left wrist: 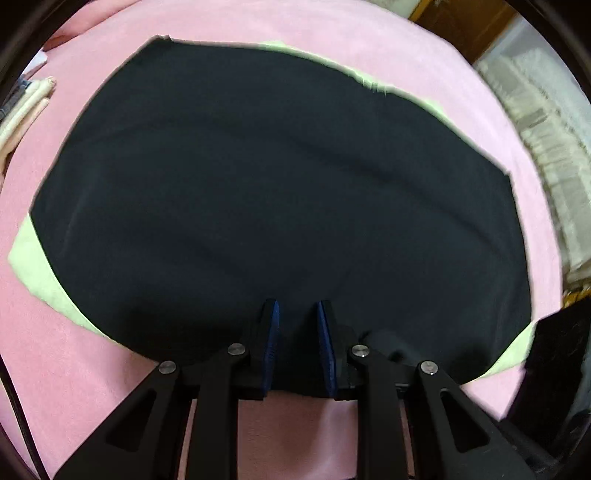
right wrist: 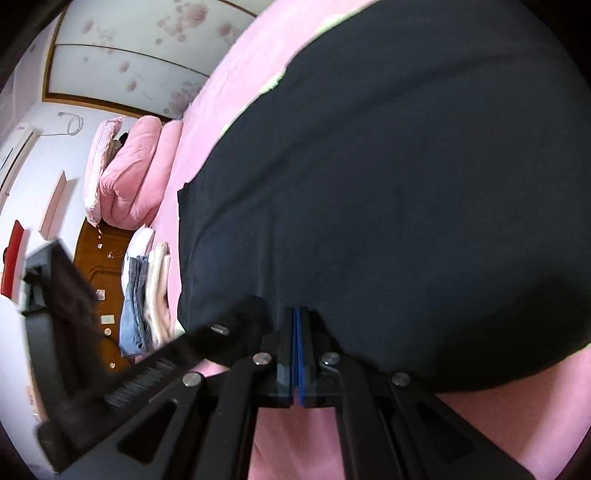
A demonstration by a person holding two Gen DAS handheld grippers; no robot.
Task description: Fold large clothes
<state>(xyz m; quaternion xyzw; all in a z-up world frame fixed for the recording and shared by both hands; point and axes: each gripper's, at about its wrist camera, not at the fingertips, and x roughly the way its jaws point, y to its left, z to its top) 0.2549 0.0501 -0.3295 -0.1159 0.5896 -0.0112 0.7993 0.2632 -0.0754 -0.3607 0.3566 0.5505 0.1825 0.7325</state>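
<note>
Lying flat on the pink fleece bed cover [left wrist: 332, 29]: one large black knit garment [left wrist: 258, 192], already doubled, with a pale green cloth [left wrist: 40, 266] showing at its edges underneath. Left gripper [left wrist: 297, 321]: jaws slightly parted over the garment's near hem, pads clear of the fabric, nothing held. Right gripper [right wrist: 297, 325]: pads pressed together at the near edge; no cloth visibly pinched. Stack of folded clothes [right wrist: 147, 295] near the bed's edge. Risk: closing on the hem may catch the green cloth too, dragging both layers and spoiling the fold.
</note>
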